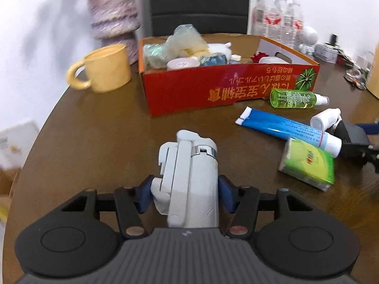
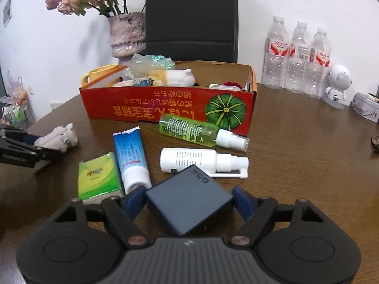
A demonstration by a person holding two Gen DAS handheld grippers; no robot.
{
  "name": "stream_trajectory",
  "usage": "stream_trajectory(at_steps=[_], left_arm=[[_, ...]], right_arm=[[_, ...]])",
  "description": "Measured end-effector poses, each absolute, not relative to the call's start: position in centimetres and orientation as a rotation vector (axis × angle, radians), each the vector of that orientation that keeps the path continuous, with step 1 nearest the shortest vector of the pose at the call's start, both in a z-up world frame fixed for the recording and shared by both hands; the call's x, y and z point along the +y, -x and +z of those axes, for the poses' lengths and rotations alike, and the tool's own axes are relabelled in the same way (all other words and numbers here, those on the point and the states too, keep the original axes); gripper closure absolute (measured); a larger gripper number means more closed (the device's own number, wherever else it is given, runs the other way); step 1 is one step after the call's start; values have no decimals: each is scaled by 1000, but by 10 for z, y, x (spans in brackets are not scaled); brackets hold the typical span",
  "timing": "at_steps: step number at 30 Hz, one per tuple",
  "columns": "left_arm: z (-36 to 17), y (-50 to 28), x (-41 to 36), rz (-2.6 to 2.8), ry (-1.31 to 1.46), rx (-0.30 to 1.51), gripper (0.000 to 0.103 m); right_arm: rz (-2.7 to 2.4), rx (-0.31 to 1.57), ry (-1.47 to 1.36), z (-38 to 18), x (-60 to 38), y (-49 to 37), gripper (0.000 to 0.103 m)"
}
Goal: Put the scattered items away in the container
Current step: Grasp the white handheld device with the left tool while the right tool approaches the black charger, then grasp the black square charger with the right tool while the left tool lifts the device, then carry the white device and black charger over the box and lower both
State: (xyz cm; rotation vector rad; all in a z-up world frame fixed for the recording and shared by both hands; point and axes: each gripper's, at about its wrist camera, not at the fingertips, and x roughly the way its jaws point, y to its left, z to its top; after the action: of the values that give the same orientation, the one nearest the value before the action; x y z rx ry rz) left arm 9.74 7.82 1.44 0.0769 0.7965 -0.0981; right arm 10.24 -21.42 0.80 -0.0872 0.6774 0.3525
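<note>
My left gripper (image 1: 184, 193) is shut on a white folding gadget (image 1: 189, 179), held over the brown table in front of the red cardboard box (image 1: 213, 90). It also shows at the left of the right wrist view (image 2: 56, 138). My right gripper (image 2: 189, 198) is shut on a dark blue 65W charger block (image 2: 189, 200). On the table lie a green spray bottle (image 2: 189, 130), a white spray bottle (image 2: 189, 159), a blue tube (image 2: 130, 151) and a green tissue pack (image 2: 98, 177). The box (image 2: 165, 108) holds several items.
A yellow mug (image 1: 104, 67) and a flower vase (image 1: 113, 16) stand left of the box. Three water bottles (image 2: 296, 59), a small white robot figure (image 2: 336, 85) and a tin (image 2: 364, 106) stand at the back right. A dark chair back (image 2: 191, 19) is behind the box.
</note>
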Motion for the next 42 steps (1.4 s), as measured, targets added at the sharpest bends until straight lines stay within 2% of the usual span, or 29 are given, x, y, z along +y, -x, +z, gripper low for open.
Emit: stream_trajectory(at_steps=[7,10,18,19,22,23,26,28,29,30,31,37,42], left_arm=[[15,-39,47,-119,-51,792,46],[13,-37,45,-148,-37,789,45],[10,-40,39,-145,-35,776,44],[9,-40,37,-145,-40,773,42],[8,-41,36,-141,-42,771,27],[7,-41,36,-135,-42,767,27],[6,-40,35,-125,-57,759,29],[5,-38,33,-129,-70,756,32],[6,-37,32,-132,-72,754,42],[7,-36,32,-135,-73,751,48],[7,-35,32,-138,-74,749,48],[20,-22,29,-133,-5,700,48],[51,-42,28,-191,44,646,48]], right_arm=[[198,674,132,3,-200,-56,22],[201,643,205,3,-193,-38,20],[265,645,129,12,-217,-39,20],[265,663,122,9,-217,-45,20],[294,699,93,1,-215,-60,24],[302,698,98,1,-214,-61,24],[328,694,99,-2,-216,-61,13],[341,692,99,-3,-219,-59,11],[339,692,96,-3,-221,-58,15],[327,687,92,-2,-221,-56,40],[315,684,90,0,-221,-54,46],[279,656,81,6,-211,-42,46],[335,592,54,36,-201,-45,46]])
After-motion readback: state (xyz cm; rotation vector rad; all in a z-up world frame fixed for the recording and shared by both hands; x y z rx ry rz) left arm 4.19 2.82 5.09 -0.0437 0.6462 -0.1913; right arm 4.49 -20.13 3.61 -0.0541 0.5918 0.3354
